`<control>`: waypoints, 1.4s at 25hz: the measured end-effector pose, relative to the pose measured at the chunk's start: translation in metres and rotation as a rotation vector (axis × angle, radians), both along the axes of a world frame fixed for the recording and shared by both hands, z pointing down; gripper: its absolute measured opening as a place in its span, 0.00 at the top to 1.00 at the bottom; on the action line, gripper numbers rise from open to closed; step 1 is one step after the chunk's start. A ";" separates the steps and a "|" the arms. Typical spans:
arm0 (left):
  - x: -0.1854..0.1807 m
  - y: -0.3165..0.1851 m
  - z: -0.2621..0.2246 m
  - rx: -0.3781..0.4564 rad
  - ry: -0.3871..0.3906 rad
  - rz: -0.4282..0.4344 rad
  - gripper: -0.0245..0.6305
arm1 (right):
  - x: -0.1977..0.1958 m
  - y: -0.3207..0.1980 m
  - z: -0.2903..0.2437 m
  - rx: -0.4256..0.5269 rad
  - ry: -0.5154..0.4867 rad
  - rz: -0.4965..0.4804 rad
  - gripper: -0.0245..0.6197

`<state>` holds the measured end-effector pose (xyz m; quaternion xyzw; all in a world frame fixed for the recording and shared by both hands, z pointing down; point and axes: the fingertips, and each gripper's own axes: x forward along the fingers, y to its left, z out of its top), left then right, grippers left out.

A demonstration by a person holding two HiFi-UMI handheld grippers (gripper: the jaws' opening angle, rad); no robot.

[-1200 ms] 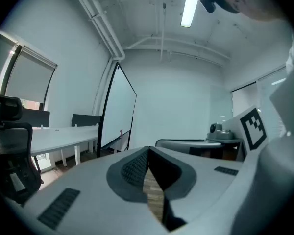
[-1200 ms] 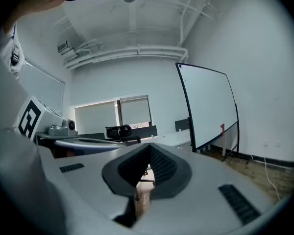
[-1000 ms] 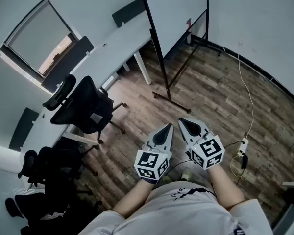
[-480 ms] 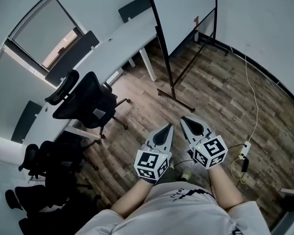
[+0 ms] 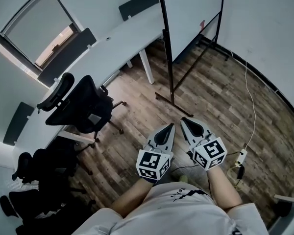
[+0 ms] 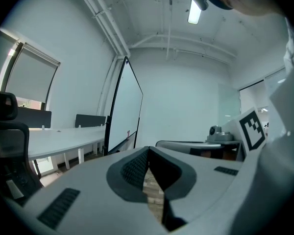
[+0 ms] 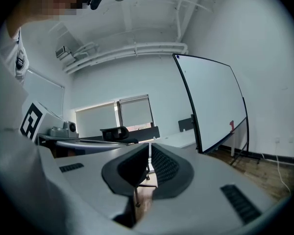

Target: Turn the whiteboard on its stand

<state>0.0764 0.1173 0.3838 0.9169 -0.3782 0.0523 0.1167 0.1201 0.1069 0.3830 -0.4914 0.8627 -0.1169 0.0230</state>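
Note:
The whiteboard (image 5: 191, 9) stands upright on its black stand (image 5: 172, 101) at the far side of the wood floor, seen nearly edge-on in the head view. It also shows in the left gripper view as the whiteboard (image 6: 127, 106) and in the right gripper view as the whiteboard (image 7: 213, 99). My left gripper (image 5: 170, 126) and right gripper (image 5: 183, 120) are held side by side close to my body, well short of the stand. Both are shut with nothing between the jaws, and the tips meet in the left gripper (image 6: 148, 150) and the right gripper (image 7: 150, 145).
A long white desk (image 5: 112, 48) runs along the left, with black office chairs (image 5: 83, 106) beside it. A white power strip (image 5: 241, 156) and its cable lie on the floor at the right, near the wall.
The whiteboard and stand have shifted right and a little nearer in the head view as I move. Both grippers keep their place before my body, still shut.

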 end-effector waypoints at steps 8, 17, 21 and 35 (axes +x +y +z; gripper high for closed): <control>-0.027 -0.124 0.000 0.028 -0.015 0.027 0.94 | -0.025 -0.114 -0.004 0.013 0.041 0.047 0.94; -0.039 -0.219 0.009 0.015 0.005 0.074 0.94 | -0.038 -0.201 0.008 0.011 0.040 0.107 0.94; -0.030 -0.245 0.021 0.002 -0.002 0.090 0.94 | -0.025 -0.229 0.018 0.003 0.025 0.120 0.94; 0.024 -0.377 0.066 -0.018 -0.029 0.010 0.94 | 0.048 -0.371 0.146 -0.160 0.095 0.087 0.85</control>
